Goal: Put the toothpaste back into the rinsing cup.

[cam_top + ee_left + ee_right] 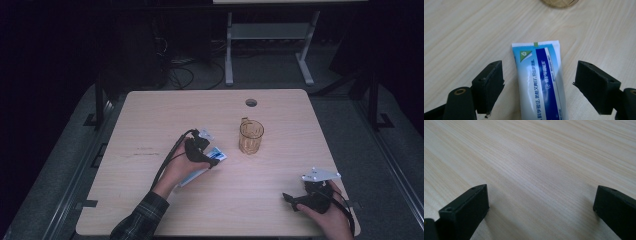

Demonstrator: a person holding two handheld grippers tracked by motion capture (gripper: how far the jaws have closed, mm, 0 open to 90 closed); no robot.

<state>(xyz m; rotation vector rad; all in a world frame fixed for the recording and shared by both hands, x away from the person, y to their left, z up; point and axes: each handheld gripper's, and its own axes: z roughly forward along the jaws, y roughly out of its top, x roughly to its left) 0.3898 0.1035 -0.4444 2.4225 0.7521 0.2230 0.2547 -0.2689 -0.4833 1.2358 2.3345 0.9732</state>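
My left claw hangs low over the table with its jaws spread wide, and the toothpaste tube lies flat between them, touching neither pad. There is bare wood on both sides of the tube inside my jaws, a little more on the right side than on the left. The tube's crimped flat end points away from me, and just past it stands the amber cup, near but apart from the tube. My right claw rests close to the table's near edge, well apart from the tube and cup, jaws also spread with nothing but open wood between and ahead of them.
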